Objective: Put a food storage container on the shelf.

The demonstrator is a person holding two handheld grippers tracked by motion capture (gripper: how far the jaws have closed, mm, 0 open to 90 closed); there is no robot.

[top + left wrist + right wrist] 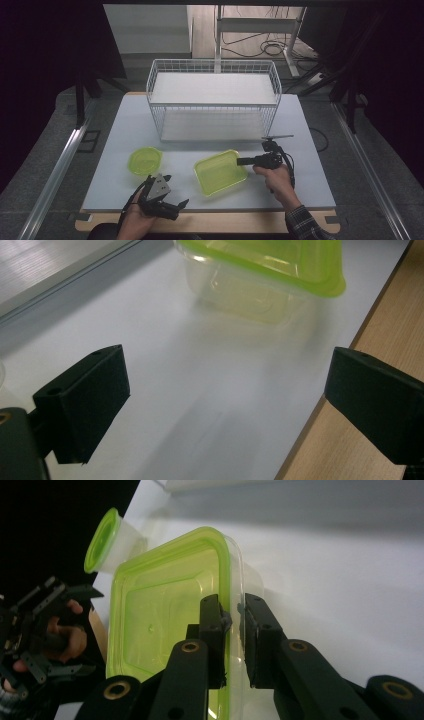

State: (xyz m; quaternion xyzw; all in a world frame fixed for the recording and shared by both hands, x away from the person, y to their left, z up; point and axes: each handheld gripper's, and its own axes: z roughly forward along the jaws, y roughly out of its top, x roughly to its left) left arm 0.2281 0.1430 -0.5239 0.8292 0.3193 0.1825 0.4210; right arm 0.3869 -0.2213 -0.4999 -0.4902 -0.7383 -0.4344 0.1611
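Observation:
A rectangular lime-green plastic container point(219, 172) sits open side up on the white table point(300, 130), towards the front. My right gripper point(239, 161) reaches in from the right and is shut on its right rim. In the right gripper view the two jaws straddle the clear wall of the container point(165, 615), one pad inside and one outside, at my right gripper point(233, 617). My left gripper point(176, 190) stands open near the front edge with nothing between its jaws. In its own view my left gripper point(225, 385) faces the container point(265, 270), which lies some way ahead.
A small round lime-green bowl point(145, 161) stands left of the container, just beyond the left hand. A white wire basket rack point(214, 100) with two shelves takes up the back of the table. The table's wooden front edge point(390, 315) runs close by the left gripper.

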